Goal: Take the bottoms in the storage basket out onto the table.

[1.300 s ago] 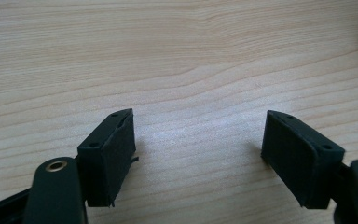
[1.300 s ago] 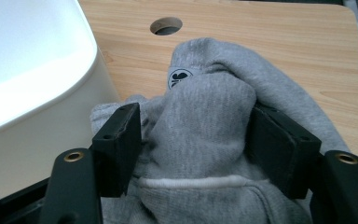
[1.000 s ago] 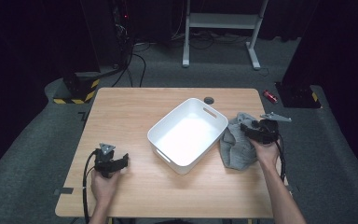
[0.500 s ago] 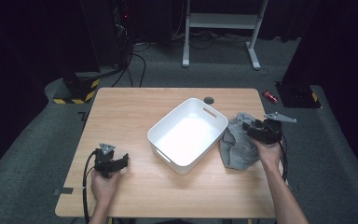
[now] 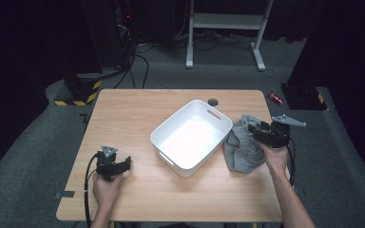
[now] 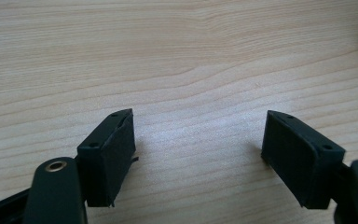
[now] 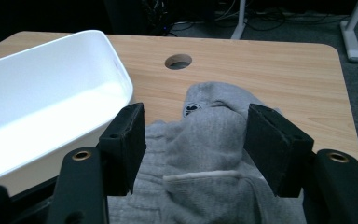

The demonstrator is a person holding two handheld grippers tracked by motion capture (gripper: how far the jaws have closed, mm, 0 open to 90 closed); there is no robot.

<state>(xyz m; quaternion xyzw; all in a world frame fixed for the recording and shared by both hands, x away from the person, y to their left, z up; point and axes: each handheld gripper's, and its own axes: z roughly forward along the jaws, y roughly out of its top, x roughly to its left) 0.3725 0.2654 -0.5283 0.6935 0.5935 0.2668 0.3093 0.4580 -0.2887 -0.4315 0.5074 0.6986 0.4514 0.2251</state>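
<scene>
Right gripper view shows the right gripper point(image 7: 193, 149) closing its jaws around a raised fold of the grey sweatshirt point(image 7: 209, 154), not yet pinching it, just right of the white bin point(image 5: 190, 135). Lifting and binning remain. Left of the bin, the left gripper point(image 6: 200, 154) rests open.

A raised fold of the grey garment point(image 7: 214, 140) is flanked by the right gripper point(image 7: 196, 140), whose jaws have just been closing; the white tub point(image 7: 51, 93) is seen just beside the garment.

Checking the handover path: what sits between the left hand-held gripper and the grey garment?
High view: the white tub sits between the left hand-held gripper and grey garment.
</scene>
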